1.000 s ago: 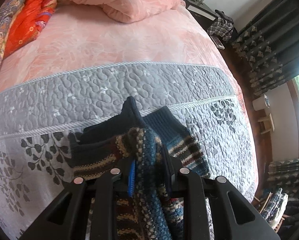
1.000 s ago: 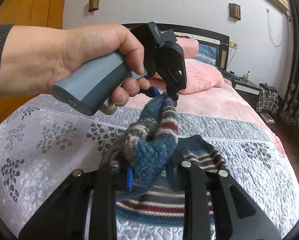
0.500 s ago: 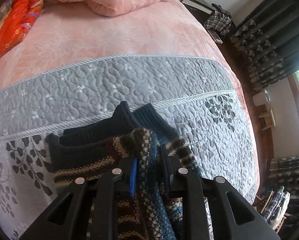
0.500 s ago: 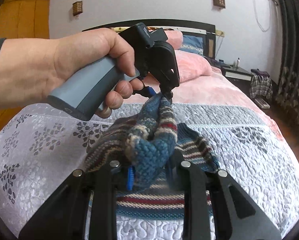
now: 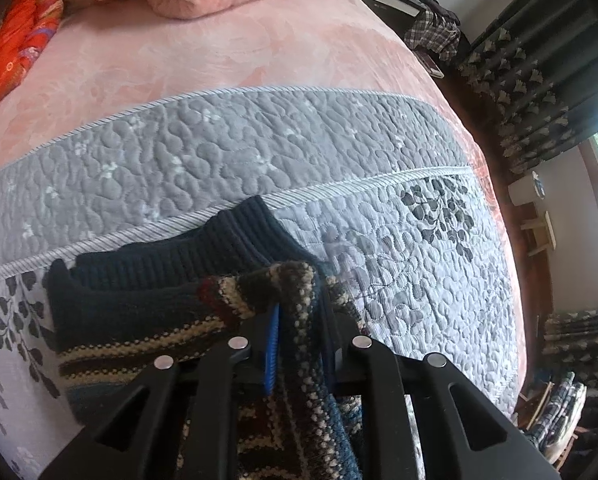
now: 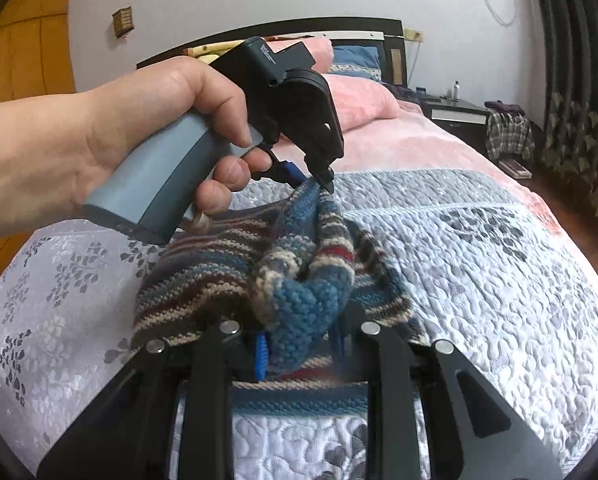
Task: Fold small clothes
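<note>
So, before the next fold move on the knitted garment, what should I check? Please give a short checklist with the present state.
1. Left gripper shut on the striped knitted garment: ok, a fold of knit sits between its fingers.
2. Right gripper shut on the same garment: ok, a blue bunch is clamped.
3. Garment lifted between both grippers, lower part resting on the grey quilt: ok.
4. Dark ribbed edges lined up: not ok, they lie staggered.
5. Quilt beside the garment free for laying down: ok.
6. Underside free of wrinkles: cannot tell, hidden.
</note>
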Demonstrator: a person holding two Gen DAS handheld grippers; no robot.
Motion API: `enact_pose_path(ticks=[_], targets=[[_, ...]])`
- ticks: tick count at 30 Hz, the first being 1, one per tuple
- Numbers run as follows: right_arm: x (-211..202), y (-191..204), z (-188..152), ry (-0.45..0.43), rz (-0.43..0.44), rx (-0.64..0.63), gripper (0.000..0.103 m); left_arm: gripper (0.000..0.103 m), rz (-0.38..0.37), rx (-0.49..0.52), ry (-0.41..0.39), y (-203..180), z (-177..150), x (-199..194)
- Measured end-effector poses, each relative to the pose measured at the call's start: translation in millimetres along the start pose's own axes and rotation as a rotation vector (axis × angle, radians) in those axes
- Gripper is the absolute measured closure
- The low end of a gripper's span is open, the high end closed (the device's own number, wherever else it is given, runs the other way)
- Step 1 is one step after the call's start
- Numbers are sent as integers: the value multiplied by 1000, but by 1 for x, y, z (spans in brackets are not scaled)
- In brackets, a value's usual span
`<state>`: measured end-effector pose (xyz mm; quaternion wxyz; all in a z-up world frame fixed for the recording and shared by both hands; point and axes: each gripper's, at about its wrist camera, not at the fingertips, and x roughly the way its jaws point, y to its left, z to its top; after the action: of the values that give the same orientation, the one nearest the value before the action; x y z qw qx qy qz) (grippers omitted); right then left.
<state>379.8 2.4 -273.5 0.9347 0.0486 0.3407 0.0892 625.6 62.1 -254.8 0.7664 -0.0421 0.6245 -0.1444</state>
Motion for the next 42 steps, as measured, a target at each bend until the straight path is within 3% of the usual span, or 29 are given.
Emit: enact_pose_path(ticks=[10, 15, 17, 18, 19, 20, 22, 26, 32, 36, 40, 42], targets=[[21, -46, -24, 88, 39, 71, 81, 89, -10, -20, -5, -14, -7, 40], [41, -84, -42, 188, 183, 237, 81, 88, -10, -14, -3, -16, -12, 55], [49, -101, -47, 226, 285, 340, 79, 81, -12, 2, -6, -19, -14, 57], [51, -106, -48, 233, 327, 375, 76, 75, -17, 3, -13, -20, -15, 55], [54, -113, -48, 247, 377, 416, 73, 58, -39, -2, -22, -19, -16, 51], [58, -120, -48, 266, 415, 448, 60, 43, -58, -3, -32, -19, -17, 46], [67, -135, -45, 298, 501, 529, 40, 35, -68, 12, -74, -18, -22, 32], [92, -153, -29, 396, 683, 615, 21, 34, -96, 38, -108, -5, -34, 2], [157, -158, 8, 584, 773, 602, 24, 34, -175, 40, -143, 29, -77, -42], [181, -154, 29, 631, 788, 570, 32, 34, -272, 9, -151, 52, -110, -57], [201, -155, 41, 635, 764, 560, 45, 34, -407, -78, -176, 76, -137, -62], [213, -152, 45, 646, 725, 533, 71, 34, -437, -110, -168, 82, -145, -58]])
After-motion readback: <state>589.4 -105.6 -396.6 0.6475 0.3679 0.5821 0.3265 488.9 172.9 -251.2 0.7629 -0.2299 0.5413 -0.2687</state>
